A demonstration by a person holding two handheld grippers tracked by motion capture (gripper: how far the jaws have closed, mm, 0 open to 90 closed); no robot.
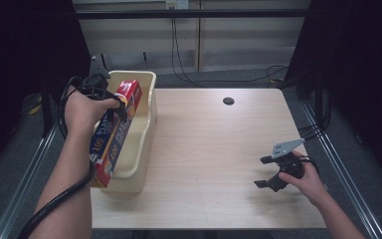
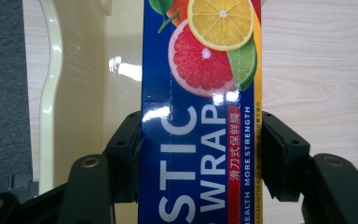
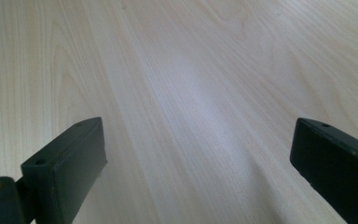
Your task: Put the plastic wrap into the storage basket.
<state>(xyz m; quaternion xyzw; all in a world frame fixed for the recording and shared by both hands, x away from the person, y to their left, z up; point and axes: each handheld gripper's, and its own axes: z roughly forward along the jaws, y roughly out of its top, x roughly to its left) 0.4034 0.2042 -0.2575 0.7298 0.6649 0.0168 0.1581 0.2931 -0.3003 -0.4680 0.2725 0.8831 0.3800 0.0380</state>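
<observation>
Plastic wrap box (image 2: 198,140) clamped between left jaws.

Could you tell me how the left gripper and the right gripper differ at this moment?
The left gripper is clamped on the plastic wrap box over the cream bin; the right gripper holds nothing.
The left gripper's jaws press the box's sides; the right gripper's jaws stand wide apart.
The left gripper is at the table's left edge; the right one sits low near its right side.
Both have black jaws and are hand-held.
</observation>
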